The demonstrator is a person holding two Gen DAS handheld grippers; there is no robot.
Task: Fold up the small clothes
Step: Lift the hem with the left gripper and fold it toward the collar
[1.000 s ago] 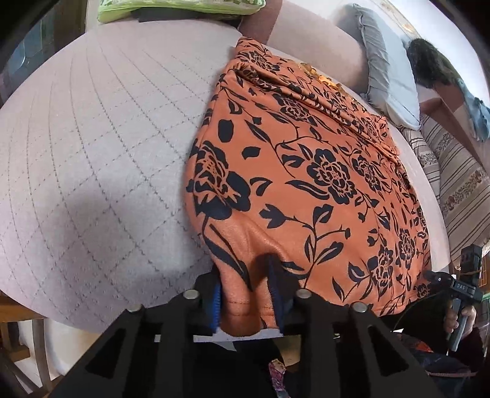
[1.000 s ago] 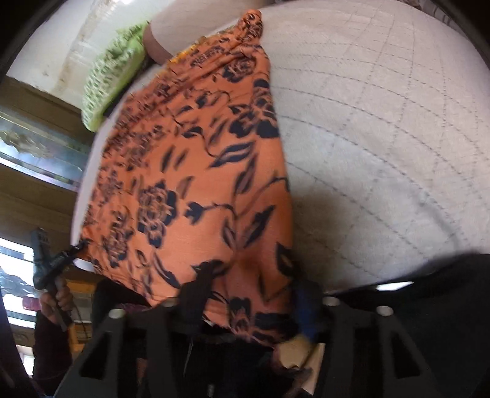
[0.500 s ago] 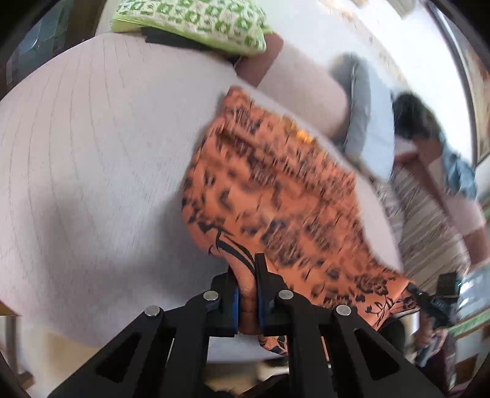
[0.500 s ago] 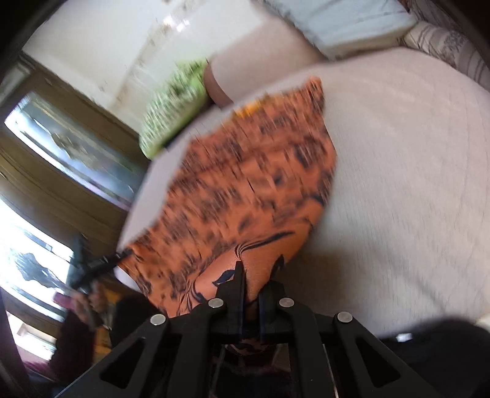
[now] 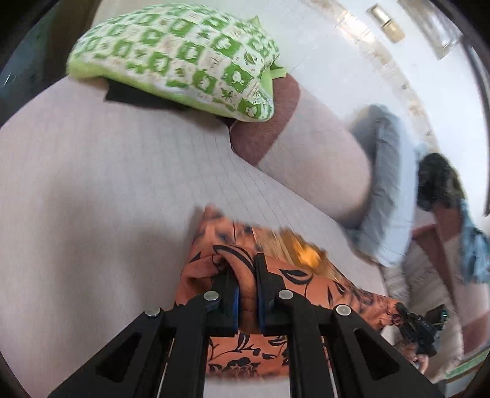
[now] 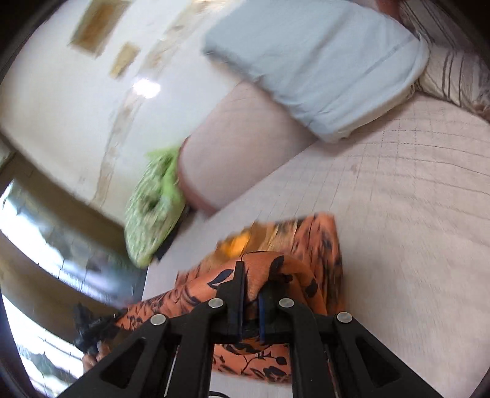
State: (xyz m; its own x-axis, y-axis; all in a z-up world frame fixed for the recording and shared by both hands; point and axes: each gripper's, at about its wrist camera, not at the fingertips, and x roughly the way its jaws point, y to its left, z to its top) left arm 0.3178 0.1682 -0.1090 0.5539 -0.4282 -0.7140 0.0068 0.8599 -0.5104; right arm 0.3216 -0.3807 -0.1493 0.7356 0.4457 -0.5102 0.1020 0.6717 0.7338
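Orange garment pinched; right view alone shows window.

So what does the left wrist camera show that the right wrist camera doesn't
Left wrist only: the dark red bolster end and a dark-haired person lying at the right.
Right wrist only: framed pictures on the wall and the window.
Both: the orange floral garment pinched in each hand-held gripper, the green pillow, the blue pillow.

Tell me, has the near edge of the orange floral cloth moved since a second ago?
Yes. The orange floral cloth, pinched by the left gripper, has been carried away from the bed's near edge toward the green pillow.
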